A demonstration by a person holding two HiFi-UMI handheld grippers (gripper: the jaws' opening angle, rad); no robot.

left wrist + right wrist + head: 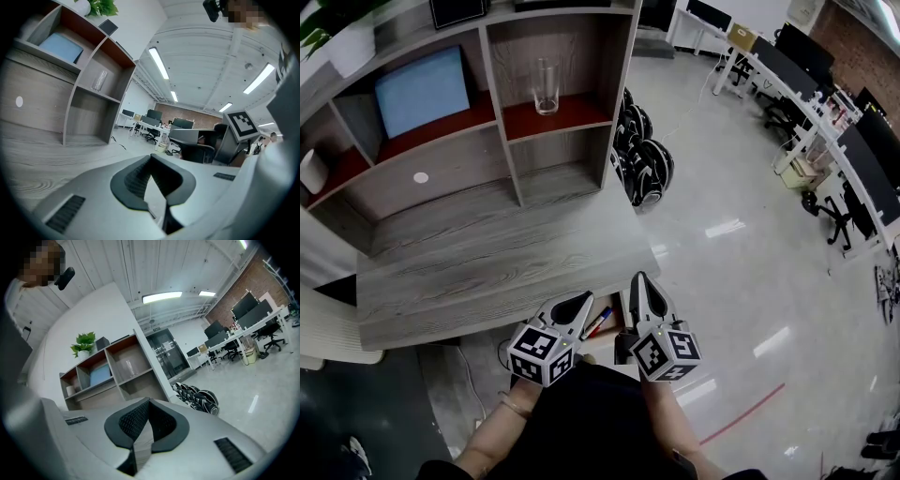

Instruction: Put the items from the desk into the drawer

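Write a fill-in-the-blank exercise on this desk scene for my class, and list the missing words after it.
1. The glass stands ____ in a compartment of the shelf unit.
2. The flat panel leaning in the compartment to the left of the glass is ____ in colour.
3. The left gripper and the right gripper each have their jaws ____, with nothing between them.

Missing words: upright; blue; shut.
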